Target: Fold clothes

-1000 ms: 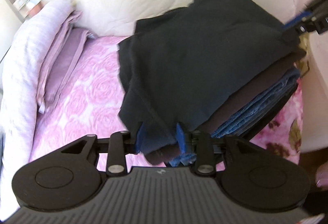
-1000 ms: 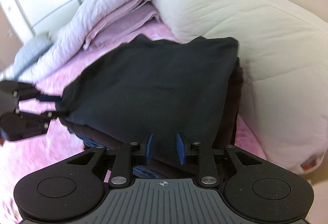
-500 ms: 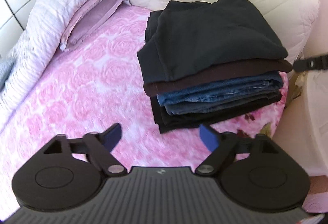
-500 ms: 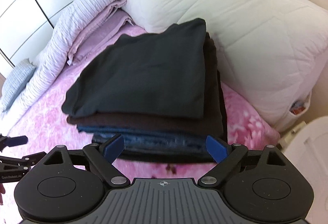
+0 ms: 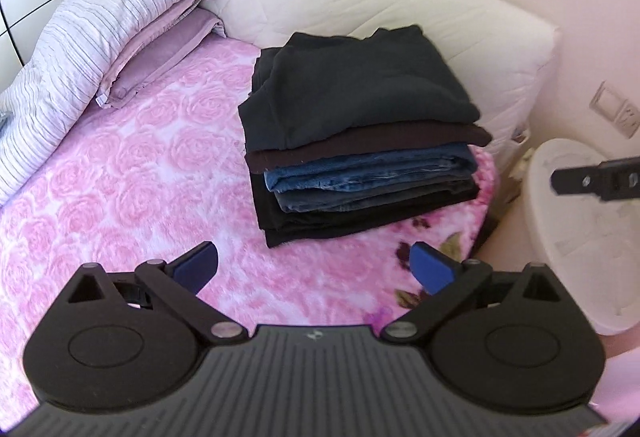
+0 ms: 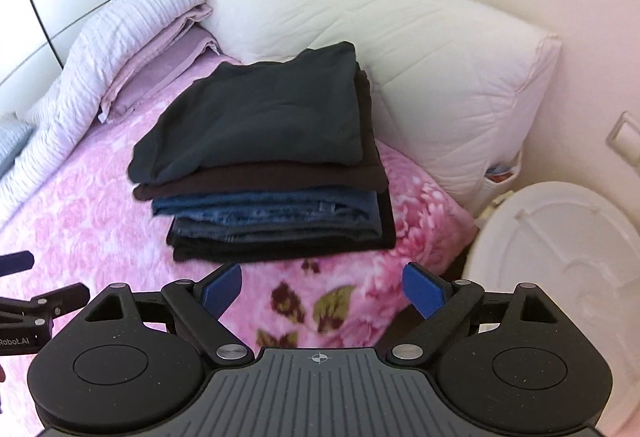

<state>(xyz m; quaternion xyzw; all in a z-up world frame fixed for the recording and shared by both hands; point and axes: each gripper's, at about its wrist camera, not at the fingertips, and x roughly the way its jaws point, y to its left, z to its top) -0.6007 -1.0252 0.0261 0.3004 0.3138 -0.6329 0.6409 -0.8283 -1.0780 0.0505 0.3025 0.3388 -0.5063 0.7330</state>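
Looks pretty much done to me: the stack of folded clothes sits on the pink bed, far right, against the white cushion. Left claw is opening with nothing between its jaws, right claw released and empty. No unfolded clothes in view.

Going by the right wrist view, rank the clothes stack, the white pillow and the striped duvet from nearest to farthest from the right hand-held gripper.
From the right hand-held gripper:
1. Clothes stack, just ahead on the pink blanket.
2. White pillow, behind the stack.
3. Striped duvet, far left by the wardrobe.
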